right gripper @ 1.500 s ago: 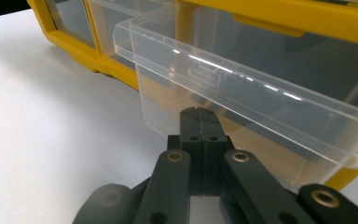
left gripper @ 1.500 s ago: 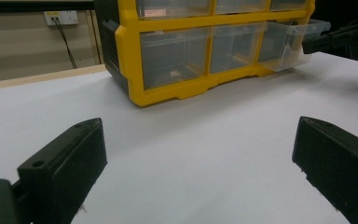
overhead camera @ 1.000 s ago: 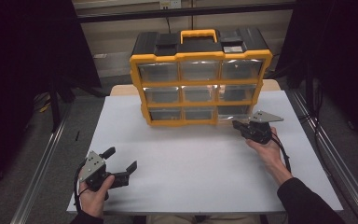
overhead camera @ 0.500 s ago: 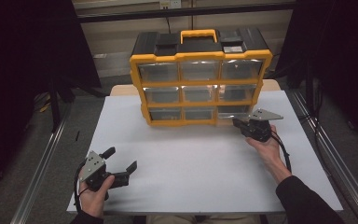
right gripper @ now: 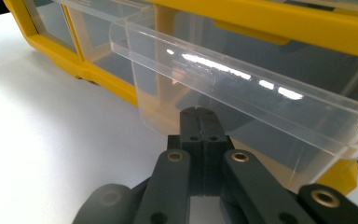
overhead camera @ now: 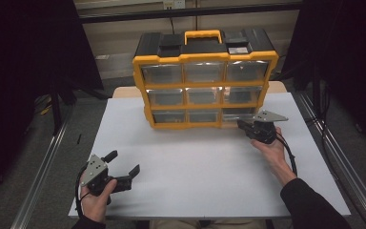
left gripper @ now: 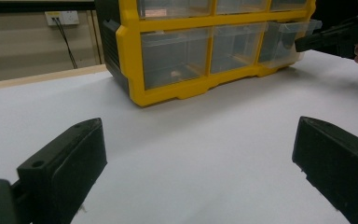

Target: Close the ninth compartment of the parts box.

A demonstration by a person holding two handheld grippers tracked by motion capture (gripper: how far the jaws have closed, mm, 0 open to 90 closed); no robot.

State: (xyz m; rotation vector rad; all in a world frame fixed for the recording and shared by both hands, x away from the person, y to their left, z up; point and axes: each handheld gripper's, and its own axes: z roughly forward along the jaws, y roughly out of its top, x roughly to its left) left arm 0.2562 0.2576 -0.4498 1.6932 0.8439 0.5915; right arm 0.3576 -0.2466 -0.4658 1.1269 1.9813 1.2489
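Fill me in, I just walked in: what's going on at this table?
A person works a yellow drawer organizer on the white table with two hand-held tongs. The right tongs are shut, tips at the front of the clear bottom-right drawer, which sits pulled partway out. Whether they pinch its lip is hard to tell. The left tongs are open near the table's front-left corner, away from the organizer.

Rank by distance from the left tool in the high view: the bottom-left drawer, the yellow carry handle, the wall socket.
From the left tool:
1. Bottom-left drawer, lowest row, cabinet's left end.
2. Yellow carry handle, on top, centre.
3. Wall socket, back wall, beyond the cabinet.
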